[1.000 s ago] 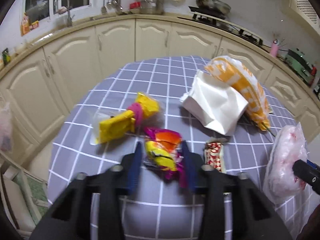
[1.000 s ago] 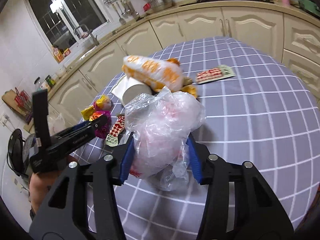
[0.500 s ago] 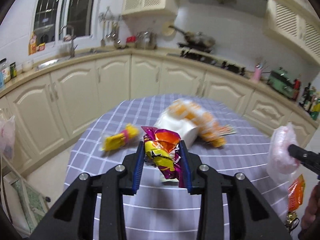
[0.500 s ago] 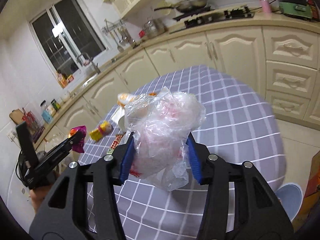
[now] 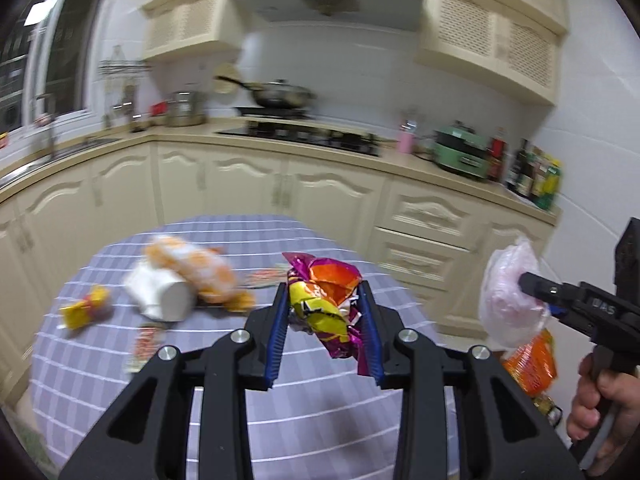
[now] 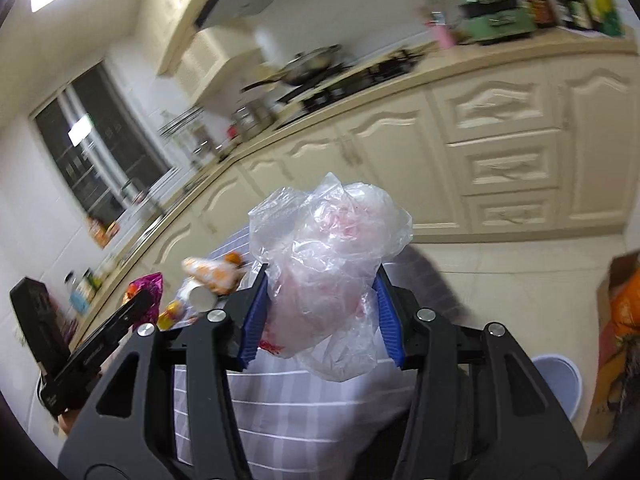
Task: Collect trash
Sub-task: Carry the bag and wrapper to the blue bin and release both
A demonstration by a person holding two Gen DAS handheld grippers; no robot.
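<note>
My left gripper (image 5: 325,300) is shut on a crumpled purple, orange and yellow snack wrapper (image 5: 326,306) and holds it high above the checked table (image 5: 280,384). My right gripper (image 6: 320,280) is shut on a clear, pinkish plastic bag (image 6: 326,268), lifted off the table; it also shows in the left wrist view (image 5: 510,300). On the table lie an orange-and-white bag (image 5: 192,266), a white cup or paper (image 5: 160,294), a yellow wrapper (image 5: 84,308) and a small red-and-white packet (image 5: 144,344).
Cream kitchen cabinets (image 5: 320,196) ring the table, with a stove and pan on the counter. On the floor at the right are a round pale bin (image 6: 558,380) and a cardboard box with orange trash (image 6: 624,312). Orange packaging (image 5: 532,364) shows under my right gripper.
Both grippers have risen and swung to the right, away from the table, each with its trash still held. The table's rubbish has slid to the left of both views.
</note>
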